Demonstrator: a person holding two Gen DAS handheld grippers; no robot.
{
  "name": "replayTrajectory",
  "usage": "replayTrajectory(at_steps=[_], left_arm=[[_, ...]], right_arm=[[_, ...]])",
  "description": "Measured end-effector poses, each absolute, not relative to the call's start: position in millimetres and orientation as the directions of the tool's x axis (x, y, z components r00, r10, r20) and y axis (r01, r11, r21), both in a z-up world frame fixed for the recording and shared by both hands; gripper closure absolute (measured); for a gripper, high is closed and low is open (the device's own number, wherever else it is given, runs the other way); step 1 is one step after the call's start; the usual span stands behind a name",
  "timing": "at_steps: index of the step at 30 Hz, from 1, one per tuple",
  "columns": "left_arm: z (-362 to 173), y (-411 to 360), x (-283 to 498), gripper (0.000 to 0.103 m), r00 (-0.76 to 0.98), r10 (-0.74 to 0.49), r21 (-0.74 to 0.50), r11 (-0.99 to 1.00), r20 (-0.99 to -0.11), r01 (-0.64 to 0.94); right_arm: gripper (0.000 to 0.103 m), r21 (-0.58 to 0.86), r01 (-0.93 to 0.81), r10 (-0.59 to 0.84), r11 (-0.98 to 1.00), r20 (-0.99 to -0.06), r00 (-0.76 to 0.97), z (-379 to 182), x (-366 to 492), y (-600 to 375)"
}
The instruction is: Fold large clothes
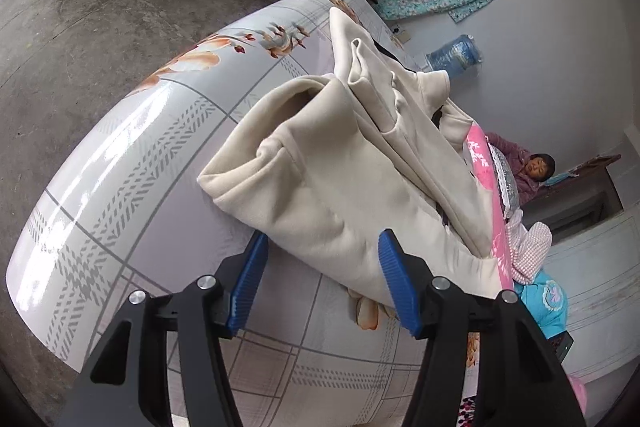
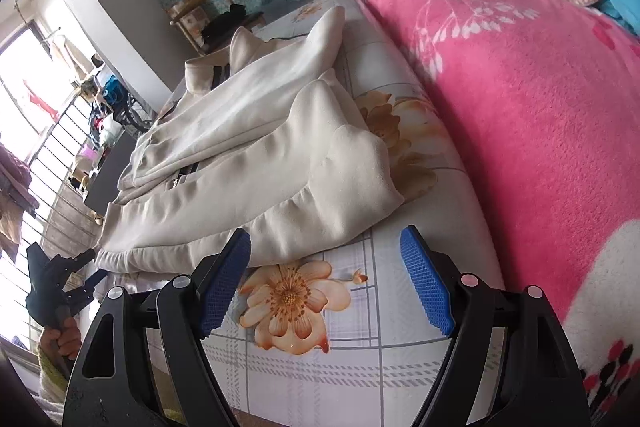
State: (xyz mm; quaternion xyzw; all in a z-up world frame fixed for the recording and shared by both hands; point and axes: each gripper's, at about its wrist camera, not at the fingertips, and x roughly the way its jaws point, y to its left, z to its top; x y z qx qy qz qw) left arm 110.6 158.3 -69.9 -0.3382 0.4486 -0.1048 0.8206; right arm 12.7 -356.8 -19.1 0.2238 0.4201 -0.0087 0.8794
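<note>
While both jaws stood apart, we saw the cream jacket [image 1: 344, 163] lying bunched on the bed [image 1: 120, 163], on its glossy flowered sheet. Our left hand-held gripper [image 1: 324, 283] hovered at the jacket's near hem, its blue pads on either side of the folded edge without pressing it, so it held nothing. Our right hand-held gripper [image 2: 326, 279] was open wider still, with only bare sheet and a printed orange flower [image 2: 290, 303] between its pads; the jacket's ribbed hem lay just beyond its left pad. In the right view a pink blanket [image 2: 520, 99] rose close along the jacket's right side, leaving a narrow strip of sheet. To the jacket's left in the left view, open sheet ran to the bed's edge, then concrete floor [image 1: 80, 39]. Near sheet before both grippers lay free.
</note>
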Motion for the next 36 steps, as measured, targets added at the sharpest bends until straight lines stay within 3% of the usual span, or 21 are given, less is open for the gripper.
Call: replayTrajectory(at_steps=[9, 14, 18, 19, 20, 23, 24, 31, 36], left_arm=[[-68.6, 153.5, 119.0, 0.05, 0.614, -0.425, -0.634, 0.755, -0.666, -0.165], [-70.6, 152.2, 120.6, 0.064, 0.634, -0.378, -0.61, 0.769, -0.675, -0.19], [-67.8, 144.0, 124.7, 0.07, 0.63, -0.312, -0.533, 0.824, -0.711, -0.193], [-66.1, 138.8, 125.7, 0.072, 0.628, -0.281, -0.49, 0.852, -0.726, -0.184], [-64.2, 132.1, 126.3, 0.075, 0.626, -0.24, -0.431, 0.886, -0.742, -0.171], [-55.4, 111.4, 123.0, 0.091, 0.644, -0.122, -0.262, 0.957, -0.755, -0.127], [-51.0, 106.0, 119.9, 0.092, 0.655, -0.092, -0.218, 0.969, -0.75, -0.113], [-10.5, 101.8, 86.4, 0.094, 0.744, -0.061, -0.14, 0.989, -0.665, -0.045], [4.1, 115.2, 54.0, 0.094, 0.708, -0.116, -0.169, 0.986, -0.697, -0.005]], right_arm=[[0.034, 0.41, 0.298, 0.113, 0.862, -0.728, 0.676, -22.3, 24.6, -386.4], [0.042, 0.316, 0.289, 0.044, 0.904, -0.74, 0.671, -23.5, 41.4, -380.3], [0.059, 0.184, 0.244, -0.023, 0.952, -0.753, 0.658, -24.0, 54.3, -363.1], [0.063, 0.169, 0.23, -0.024, 0.958, -0.755, 0.655, -25.0, 56.8, -360.4], [0.076, 0.166, 0.214, -0.013, 0.963, -0.76, 0.65, -26.7, 59.6, -358.7], [0.091, 0.147, 0.195, -0.012, 0.97, -0.768, 0.64, -25.4, 63.2, -354.6], [0.093, 0.148, 0.189, -0.01, 0.971, -0.762, 0.647, -20.7, 61.4, -353.6], [0.097, 0.159, 0.132, 0.019, 0.978, -0.704, 0.71, 24.5, 38.6, -345.5], [0.097, 0.163, 0.13, 0.025, 0.978, -0.71, 0.703, 38.9, 7.5, -345.6]])
